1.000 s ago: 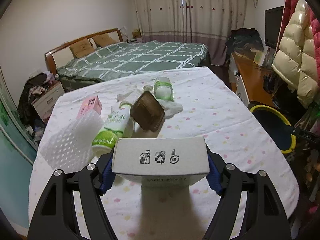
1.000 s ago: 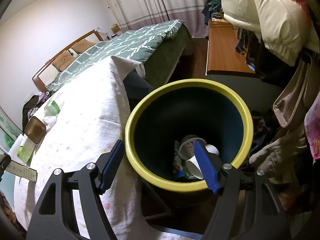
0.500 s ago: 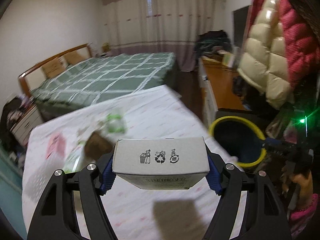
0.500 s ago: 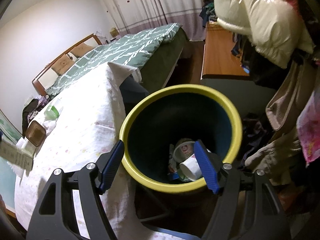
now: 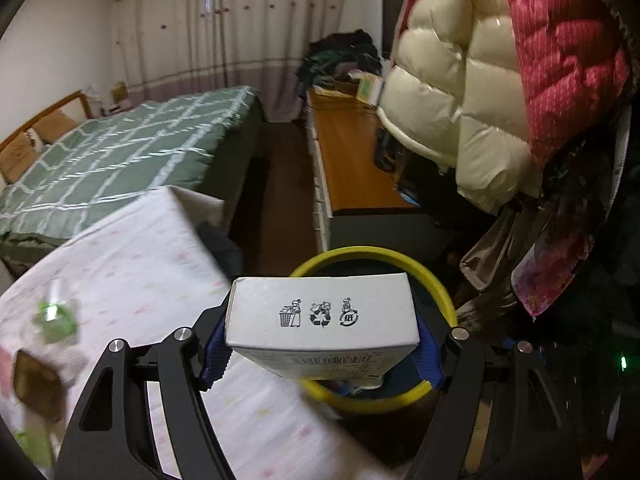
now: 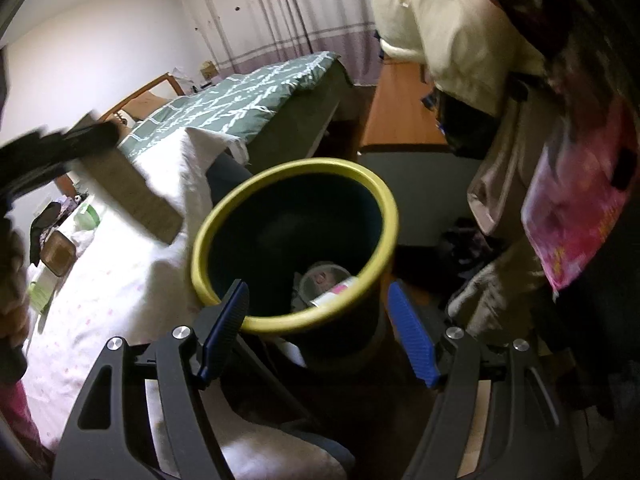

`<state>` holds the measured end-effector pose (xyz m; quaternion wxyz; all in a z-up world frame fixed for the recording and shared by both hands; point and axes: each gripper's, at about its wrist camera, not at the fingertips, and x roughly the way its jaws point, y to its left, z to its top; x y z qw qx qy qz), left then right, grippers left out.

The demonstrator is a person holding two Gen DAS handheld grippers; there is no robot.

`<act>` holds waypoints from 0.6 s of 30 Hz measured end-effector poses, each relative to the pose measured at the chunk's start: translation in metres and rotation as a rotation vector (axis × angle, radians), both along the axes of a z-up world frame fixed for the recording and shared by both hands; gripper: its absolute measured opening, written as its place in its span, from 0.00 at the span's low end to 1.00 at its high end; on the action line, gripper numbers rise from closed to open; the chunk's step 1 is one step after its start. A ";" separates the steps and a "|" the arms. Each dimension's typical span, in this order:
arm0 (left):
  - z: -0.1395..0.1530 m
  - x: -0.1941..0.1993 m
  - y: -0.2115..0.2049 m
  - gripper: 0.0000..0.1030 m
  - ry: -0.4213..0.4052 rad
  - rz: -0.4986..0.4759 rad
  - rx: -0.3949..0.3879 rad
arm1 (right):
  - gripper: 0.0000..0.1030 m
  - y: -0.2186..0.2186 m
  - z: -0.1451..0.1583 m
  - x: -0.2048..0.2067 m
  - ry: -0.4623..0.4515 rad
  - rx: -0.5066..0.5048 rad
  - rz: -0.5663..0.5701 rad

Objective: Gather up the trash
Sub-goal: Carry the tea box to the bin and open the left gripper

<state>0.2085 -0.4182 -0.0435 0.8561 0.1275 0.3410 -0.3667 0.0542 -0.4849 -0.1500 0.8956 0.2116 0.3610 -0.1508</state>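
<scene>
Room: bedroom, green checked bed beyond the bin, puffy coats hanging above it, curtains at the far wall.
Landmark: yellow-rimmed bin, standing on the floor just beside the corner of the surface, which wears a white dotted cloth.
Left tool: clenched on a white cardboard box, one blue pad on each short end; recycling symbols face up.
Box position: in the air at the near rim of the bin, partly over the mouth in the left wrist view; the right wrist view shows it blurred, up and to the left of the bin, so how far over it hangs is hard to judge.
Right tool: released and holding nothing, its blue pads to either side of the bin's near rim.
Inside the bin: cups and wrappers at the bottom.
Handling: box looks light and probably empty, stiff at the edges but crushable in the broad faces; end-to-end hold suits it, with modest pressure.
Left on the surface: green-capped bottle and brown lidded tub, well apart from the bin.
</scene>
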 end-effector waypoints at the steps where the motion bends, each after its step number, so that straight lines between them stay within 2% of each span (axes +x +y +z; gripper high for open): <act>1: -0.006 0.003 -0.014 0.71 0.005 -0.010 0.006 | 0.66 -0.003 -0.002 -0.003 0.004 0.006 -0.006; 7: -0.042 0.013 -0.068 0.71 0.045 -0.023 0.052 | 0.66 -0.014 -0.010 -0.013 0.011 0.028 -0.033; 10: -0.056 0.018 -0.079 0.72 0.063 -0.014 0.069 | 0.67 -0.019 -0.013 -0.014 0.011 0.036 -0.040; 13: -0.062 0.019 -0.081 0.87 0.060 -0.002 0.074 | 0.67 -0.021 -0.015 -0.015 0.014 0.042 -0.041; 18: -0.054 0.014 -0.069 0.87 0.053 0.006 0.055 | 0.67 -0.018 -0.016 -0.011 0.018 0.046 -0.032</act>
